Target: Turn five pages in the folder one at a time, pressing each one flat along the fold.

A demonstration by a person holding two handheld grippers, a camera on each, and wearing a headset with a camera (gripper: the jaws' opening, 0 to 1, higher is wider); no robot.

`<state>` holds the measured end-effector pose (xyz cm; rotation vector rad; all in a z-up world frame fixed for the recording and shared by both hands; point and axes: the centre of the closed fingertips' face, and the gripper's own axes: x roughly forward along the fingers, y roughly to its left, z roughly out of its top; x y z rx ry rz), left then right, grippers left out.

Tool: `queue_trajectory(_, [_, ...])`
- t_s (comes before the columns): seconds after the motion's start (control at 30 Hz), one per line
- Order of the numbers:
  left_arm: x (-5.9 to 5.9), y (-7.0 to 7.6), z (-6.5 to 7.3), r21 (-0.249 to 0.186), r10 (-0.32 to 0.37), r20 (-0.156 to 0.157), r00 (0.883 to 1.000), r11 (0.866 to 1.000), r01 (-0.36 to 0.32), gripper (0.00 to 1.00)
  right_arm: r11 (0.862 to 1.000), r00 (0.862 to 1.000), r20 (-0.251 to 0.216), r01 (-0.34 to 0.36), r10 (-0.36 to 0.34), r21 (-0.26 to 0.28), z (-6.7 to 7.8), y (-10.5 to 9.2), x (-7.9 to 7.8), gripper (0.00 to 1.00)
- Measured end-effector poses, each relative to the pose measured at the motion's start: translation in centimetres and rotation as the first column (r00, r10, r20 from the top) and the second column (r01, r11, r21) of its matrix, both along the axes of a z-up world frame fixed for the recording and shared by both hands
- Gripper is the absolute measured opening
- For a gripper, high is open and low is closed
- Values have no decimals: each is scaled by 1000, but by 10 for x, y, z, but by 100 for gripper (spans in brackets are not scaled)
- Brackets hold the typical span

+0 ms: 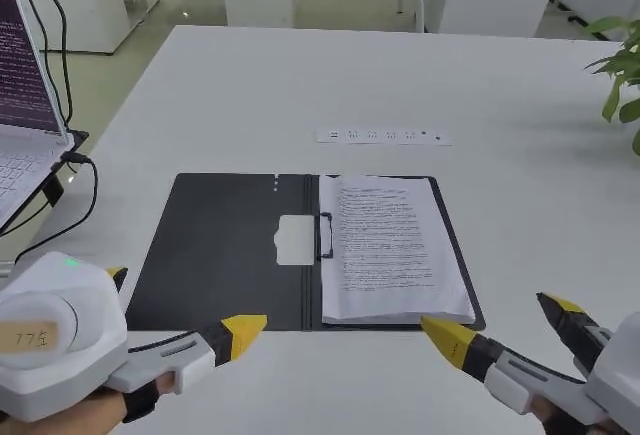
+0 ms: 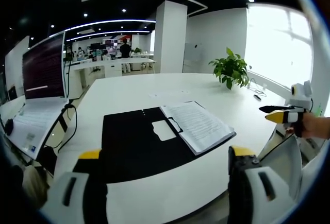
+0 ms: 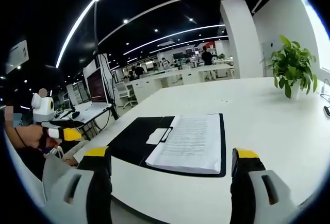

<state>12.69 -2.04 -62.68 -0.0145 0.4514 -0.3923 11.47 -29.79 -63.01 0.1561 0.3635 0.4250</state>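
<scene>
1. The folder (image 1: 230, 255) lies open and flat in the middle of the white tabletop (image 1: 300, 85), its black covers spread to either side of the fold.
2. The left cover is bare black inside, save for a white patch (image 1: 295, 240) set against the fold.
3. The pages (image 1: 390, 245) sit as one thick printed stack on the right cover, with their left edge under a dark clip (image 1: 325, 235) at the fold. The top sheet lies flat and carries dense lines of text, too small to read.
4. The left hand-held gripper (image 1: 184, 300) is at the near left, just short of the folder's near edge. Its yellow-tipped jaws stand wide apart with nothing between them.
5. The right hand-held gripper (image 1: 497, 317) is at the near right, by the folder's near right corner. Its jaws are also spread wide and hold nothing.
6. In each gripper view the folder lies ahead of the spread jaws, and the other gripper shows off to the side, raised above the tabletop.
7. Beyond the folder, well apart from it, a flat white power strip (image 1: 385, 136) lies across the tabletop.
8. An open laptop (image 1: 20, 125) with a dark purple screen stands at the far left edge, with black cables (image 1: 75, 170) trailing from it.
9. A green plant (image 1: 620, 70) stands at the right edge of the tabletop.
</scene>
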Motion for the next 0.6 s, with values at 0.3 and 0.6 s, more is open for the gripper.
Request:
queue_trajectory(0.3, [1, -1, -1, -3, -3, -1, 1000, 1000, 3, 99, 1000, 1000, 1, 0, 0, 6, 1, 0, 0, 96])
queue_trajectory(0.6, [1, -4, -7, -6, -13, -18, 1000, 1000, 12, 99, 1000, 1000, -3, 2, -2, 7, 0, -1, -1, 96])
